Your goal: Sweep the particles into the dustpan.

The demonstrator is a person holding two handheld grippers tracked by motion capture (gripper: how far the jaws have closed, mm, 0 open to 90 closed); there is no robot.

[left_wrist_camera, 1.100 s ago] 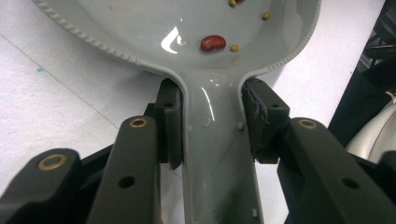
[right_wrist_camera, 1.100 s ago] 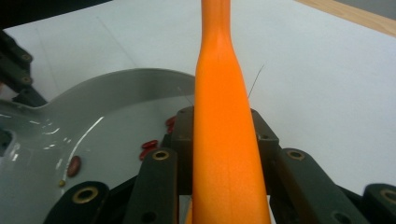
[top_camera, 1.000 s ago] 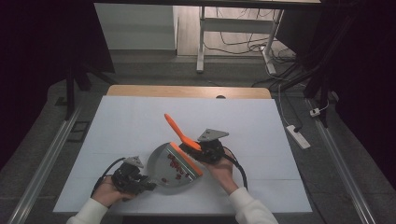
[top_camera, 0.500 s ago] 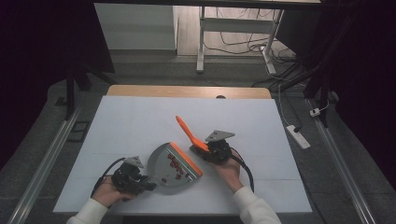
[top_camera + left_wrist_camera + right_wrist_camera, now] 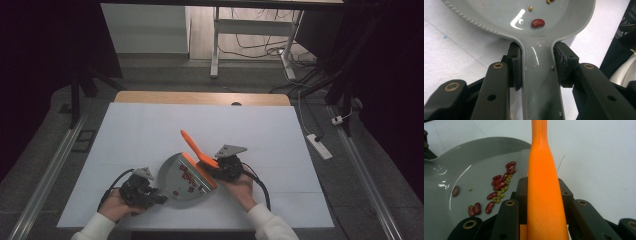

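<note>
A white table (image 5: 150,130) stands in a dark room with cables on the floor behind. The left gripper (image 5: 537,62) clamps the grey dustpan's (image 5: 175,180) handle, hand low at the near left edge. The right gripper (image 5: 541,195) pinches the orange brush (image 5: 195,149) handle, which slants up and away, its head at the pan's right rim. Red and green beans (image 5: 500,186) lie inside the pan. Since a second ago, the brush has swung right and back; the pan has kept its place.

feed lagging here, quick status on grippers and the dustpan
Left gripper shut on dustpan handle. Right gripper shut on orange brush. Beans in pan. Nothing in the way.
</note>
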